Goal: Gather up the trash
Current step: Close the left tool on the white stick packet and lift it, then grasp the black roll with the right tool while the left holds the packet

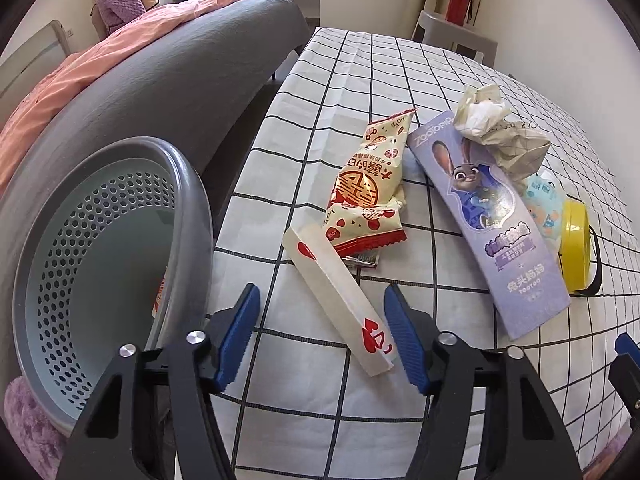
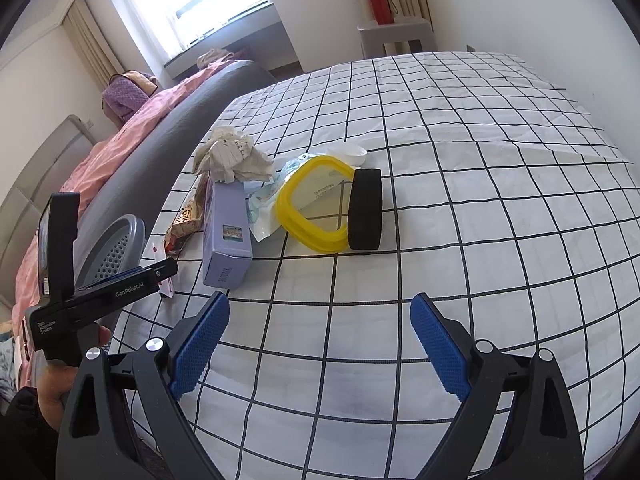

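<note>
Trash lies on the checked tablecloth point(image 1: 352, 72). A long white box with red print point(image 1: 338, 298) lies between the fingers of my open left gripper point(image 1: 320, 328), untouched. Behind it are a red-and-cream snack bag point(image 1: 368, 184), a purple rabbit box point(image 1: 492, 220), crumpled paper point(image 1: 496, 128) and a yellow lid point(image 1: 576, 244). A grey perforated bin point(image 1: 100, 264) with a wrapper inside stands left of the table. My right gripper point(image 2: 320, 340) is open and empty over bare cloth, short of the purple box point(image 2: 228, 228), yellow lid point(image 2: 308, 204), crumpled paper point(image 2: 236, 156) and a black band point(image 2: 364, 208).
A grey-framed bed with pink bedding point(image 1: 100, 64) runs along the table's left side. A red bottle point(image 2: 378, 4) stands on a grey stool point(image 2: 396, 36) beyond the table's far end. A wall borders the right.
</note>
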A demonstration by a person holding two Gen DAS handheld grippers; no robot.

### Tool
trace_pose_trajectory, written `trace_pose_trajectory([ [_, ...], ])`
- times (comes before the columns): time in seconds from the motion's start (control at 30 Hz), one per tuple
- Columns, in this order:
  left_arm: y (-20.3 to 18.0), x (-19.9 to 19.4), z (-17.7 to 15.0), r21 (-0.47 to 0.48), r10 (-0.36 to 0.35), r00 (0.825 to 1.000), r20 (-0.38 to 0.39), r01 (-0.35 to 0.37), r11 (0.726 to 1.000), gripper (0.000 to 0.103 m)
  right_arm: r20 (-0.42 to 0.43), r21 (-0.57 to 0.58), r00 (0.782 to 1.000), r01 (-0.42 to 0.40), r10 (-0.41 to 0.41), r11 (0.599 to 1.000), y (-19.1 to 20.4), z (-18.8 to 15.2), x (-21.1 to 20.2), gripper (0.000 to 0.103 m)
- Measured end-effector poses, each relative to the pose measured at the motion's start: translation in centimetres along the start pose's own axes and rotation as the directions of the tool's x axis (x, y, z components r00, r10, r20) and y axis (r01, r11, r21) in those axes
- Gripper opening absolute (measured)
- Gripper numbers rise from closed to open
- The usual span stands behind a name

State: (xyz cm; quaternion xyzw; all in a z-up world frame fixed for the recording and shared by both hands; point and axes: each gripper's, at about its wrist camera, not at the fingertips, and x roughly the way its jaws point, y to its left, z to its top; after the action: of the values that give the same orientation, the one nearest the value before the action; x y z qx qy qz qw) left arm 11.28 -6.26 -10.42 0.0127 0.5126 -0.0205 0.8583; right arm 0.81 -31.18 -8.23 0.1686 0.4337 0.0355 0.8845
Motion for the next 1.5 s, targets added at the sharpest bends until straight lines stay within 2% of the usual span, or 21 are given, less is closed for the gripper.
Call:
trace_pose_trajectory([
  [0.33, 1.1, -0.1, -0.3, 0.004, 0.039, 0.999, 0.007, -0.039, 0.999, 0.019, 0.001, 0.006, 1.000, -0.001, 0.001, 1.000, -0.2, 0.0, 0.0, 0.090],
  [0.63, 1.9, -3.1, -1.0, 0.023, 0.064, 0.996, 0.065, -0.066, 0.998, 0.018, 0.014, 0.027, 1.000, 0.014, -0.014, 1.000, -0.8, 0.3, -0.3, 0.090],
  [0.93, -0.1, -7.1, -1.5, 0.081, 0.009, 0.990, 0.138, -0.020, 0.997, 0.018, 0.013, -0.016, 0.996, 0.086, -0.086, 0.996, -2.0, 3.3, 1.0, 0.088],
  [1.27, -1.8, -8.1, -1.9, 0.124, -0.023, 0.988, 0.152, 0.004, 0.992, 0.018, -0.007, -0.038, 0.995, 0.099, -0.100, 0.994, -2.6, 5.0, 3.2, 0.071],
  [1.5, -1.8, -7.8, -1.9, 0.125, -0.020, 0.989, 0.144, 0.002, 0.992, 0.018, -0.033, -0.049, 0.996, 0.087, -0.088, 0.995, -2.5, 5.4, 4.3, 0.042],
])
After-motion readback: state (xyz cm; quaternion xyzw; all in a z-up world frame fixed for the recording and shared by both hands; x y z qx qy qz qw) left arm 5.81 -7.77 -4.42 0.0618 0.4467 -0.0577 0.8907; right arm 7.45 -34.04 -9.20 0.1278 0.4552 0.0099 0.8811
